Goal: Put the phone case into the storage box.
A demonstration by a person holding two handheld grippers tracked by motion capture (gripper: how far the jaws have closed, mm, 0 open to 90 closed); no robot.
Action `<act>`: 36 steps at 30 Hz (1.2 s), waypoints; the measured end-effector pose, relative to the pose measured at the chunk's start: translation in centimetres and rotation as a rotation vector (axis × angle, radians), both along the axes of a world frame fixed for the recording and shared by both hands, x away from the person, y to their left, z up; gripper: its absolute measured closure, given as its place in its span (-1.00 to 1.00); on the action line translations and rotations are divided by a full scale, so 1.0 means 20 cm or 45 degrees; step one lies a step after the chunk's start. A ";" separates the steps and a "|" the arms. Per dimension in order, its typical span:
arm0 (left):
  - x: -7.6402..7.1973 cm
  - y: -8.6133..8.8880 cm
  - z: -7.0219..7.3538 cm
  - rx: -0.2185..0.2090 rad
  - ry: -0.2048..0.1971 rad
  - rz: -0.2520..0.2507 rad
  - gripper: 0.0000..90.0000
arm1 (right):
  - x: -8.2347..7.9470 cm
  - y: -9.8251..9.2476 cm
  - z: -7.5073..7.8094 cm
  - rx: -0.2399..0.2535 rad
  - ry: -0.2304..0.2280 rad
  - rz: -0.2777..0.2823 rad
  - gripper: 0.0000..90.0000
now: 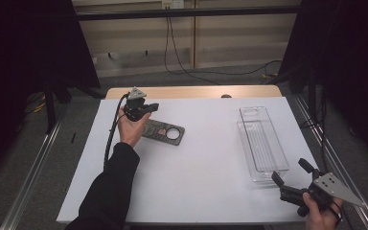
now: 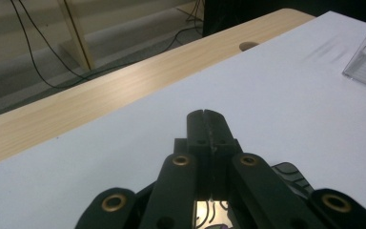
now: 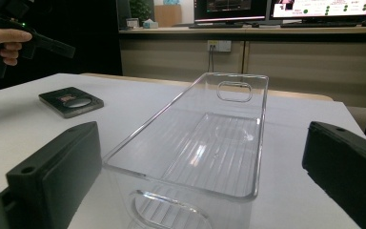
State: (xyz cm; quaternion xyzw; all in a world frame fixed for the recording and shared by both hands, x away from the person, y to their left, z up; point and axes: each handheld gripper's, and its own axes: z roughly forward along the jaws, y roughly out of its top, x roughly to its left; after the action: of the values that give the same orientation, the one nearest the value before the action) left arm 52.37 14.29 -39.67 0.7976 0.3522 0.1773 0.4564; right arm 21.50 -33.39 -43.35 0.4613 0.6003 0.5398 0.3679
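**Bin at the near right edge, jaws wide**

While your right gripper [image 1: 291, 184] hangs spread open before the clear bin's [image 1: 261, 143] near end, treat the bin as light, stiff and slippery; take its rim. Farther left, your closed, empty left gripper [image 1: 146, 111] hovers over the flat card [image 1: 165, 132], whose printed face your right gripper view shows.

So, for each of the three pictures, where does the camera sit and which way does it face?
High view: above the person's side, looking forward and down on the white table; both forearms show, with left gripper and right gripper.
Left gripper view: rides on the left gripper, jaws shut, facing across the table to its wooden edge.
Right gripper view: rides on the right gripper, open jaws either side of the clear bin; the left hand shows far off.
Shared: the flat dark plate and the bin appear in the high and right gripper views.
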 end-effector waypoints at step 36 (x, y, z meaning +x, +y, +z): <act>0.17 -0.08 -0.17 0.317 0.311 0.022 1.00 | 0.00 0.00 0.00 0.002 0.001 0.008 -1.00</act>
State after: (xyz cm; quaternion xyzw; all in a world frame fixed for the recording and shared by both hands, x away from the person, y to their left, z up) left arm 55.77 12.73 -43.02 0.8605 0.3872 0.1255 0.3063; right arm 21.46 -33.43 -43.35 0.4601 0.6014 0.5413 0.3656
